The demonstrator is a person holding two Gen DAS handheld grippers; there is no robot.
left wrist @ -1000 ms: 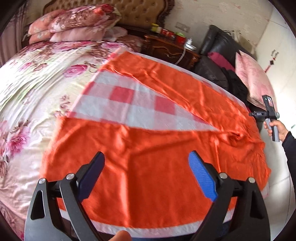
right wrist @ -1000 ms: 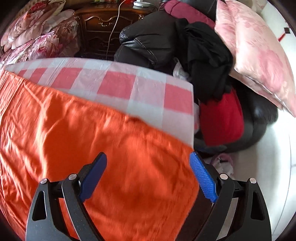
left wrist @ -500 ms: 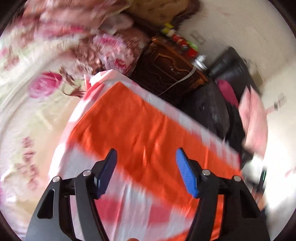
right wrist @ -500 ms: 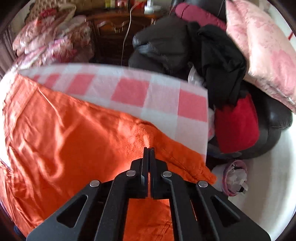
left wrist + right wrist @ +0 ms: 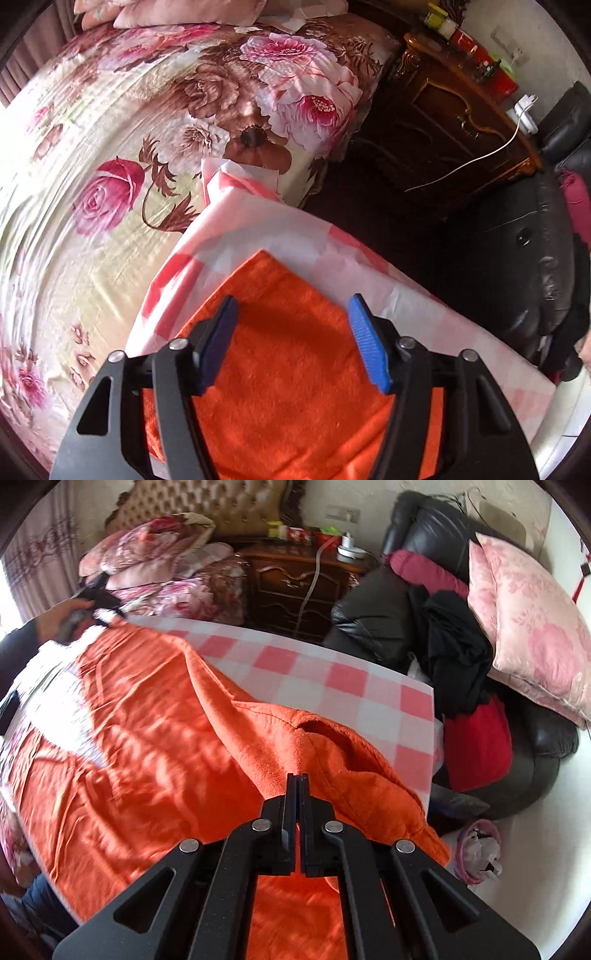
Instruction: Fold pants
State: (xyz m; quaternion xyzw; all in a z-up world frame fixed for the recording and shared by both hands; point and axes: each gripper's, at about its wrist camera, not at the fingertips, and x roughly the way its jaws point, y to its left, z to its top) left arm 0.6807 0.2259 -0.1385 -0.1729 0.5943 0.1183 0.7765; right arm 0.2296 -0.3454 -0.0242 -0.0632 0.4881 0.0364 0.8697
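Observation:
The orange pants lie spread on a pink-and-white checked cloth on the bed. My right gripper is shut on a raised fold of the pants near their near right edge and lifts it off the cloth. In the left wrist view my left gripper is open, its blue pads either side of the far corner of a pant leg, just above the fabric. The left gripper also shows far left in the right wrist view, at that leg's end.
The floral bedspread lies beyond the checked cloth. A dark wooden nightstand stands by the bed. A black leather sofa holds clothes and a pink pillow. A small pink basket sits on the floor.
My right gripper has shut on the pants and lifted a fold. My left gripper has swung from the waist area to the far end of a pant leg, still open.

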